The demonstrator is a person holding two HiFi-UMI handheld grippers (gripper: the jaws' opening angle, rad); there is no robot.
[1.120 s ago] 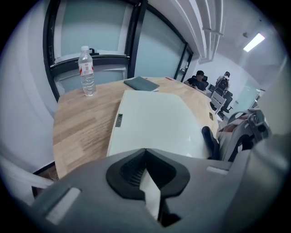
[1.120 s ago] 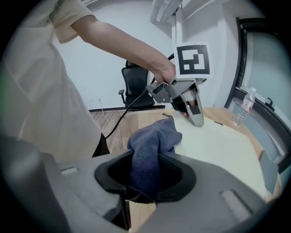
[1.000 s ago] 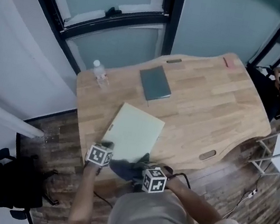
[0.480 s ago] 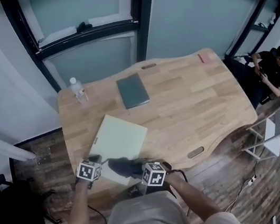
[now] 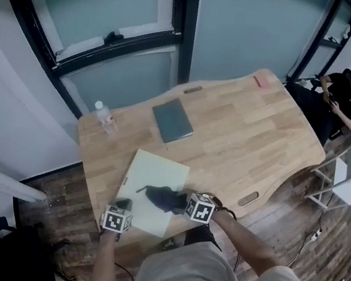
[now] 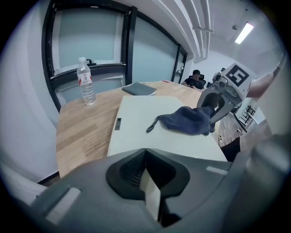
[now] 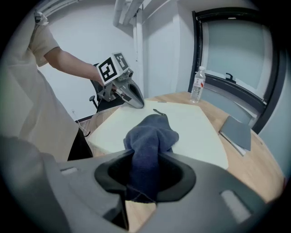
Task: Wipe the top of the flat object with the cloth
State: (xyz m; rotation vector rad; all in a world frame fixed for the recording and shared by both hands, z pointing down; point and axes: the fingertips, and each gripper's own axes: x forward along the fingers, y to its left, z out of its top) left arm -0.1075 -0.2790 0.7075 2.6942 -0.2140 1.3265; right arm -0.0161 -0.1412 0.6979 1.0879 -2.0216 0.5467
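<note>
A pale green flat board (image 5: 156, 173) lies on the wooden table (image 5: 250, 136) near its front edge. A dark blue cloth (image 5: 162, 198) rests on the board's near half, and my right gripper (image 5: 183, 204) is shut on its right end. In the right gripper view the cloth (image 7: 152, 134) runs from the jaws out over the board (image 7: 195, 132). My left gripper (image 5: 122, 206) sits at the board's near left corner. In the left gripper view the board's pale edge is pinched between the jaws of the left gripper (image 6: 148, 182), with the cloth (image 6: 188, 119) beyond.
A water bottle (image 5: 104, 116) stands at the table's left end. A grey closed laptop (image 5: 172, 120) lies beyond the board, and a small pink item (image 5: 262, 82) at the far end. A seated person (image 5: 342, 92) and a white chair (image 5: 344, 176) are to the right.
The right gripper has drawn the cloth from the board's near edge farther onto its top. The left gripper has shifted back to the board's near left corner.
</note>
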